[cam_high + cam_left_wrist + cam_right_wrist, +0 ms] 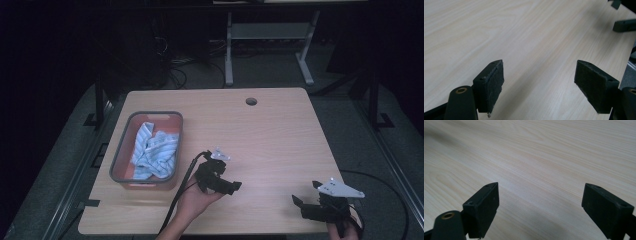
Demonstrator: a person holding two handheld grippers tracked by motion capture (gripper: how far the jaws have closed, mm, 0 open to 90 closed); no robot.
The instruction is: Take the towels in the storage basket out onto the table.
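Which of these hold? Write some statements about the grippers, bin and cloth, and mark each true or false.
1. The cloth lies in the bin. True.
2. The left gripper is shut on the cloth. False: its jaws are open with nothing between them.
3. The right gripper is open over bare table. True.
4. The bin sits at the table's right side. False: it is on the left.
5. The table has a round hole near its far edge. True.

A light wooden counter (270,135) carries a grey bin (122,150) at its left, with a blue-and-white striped cloth (155,150) crumpled inside. The left tongs (227,185) lie near the bin; the right tongs (305,192) sit well apart at the front right corner.
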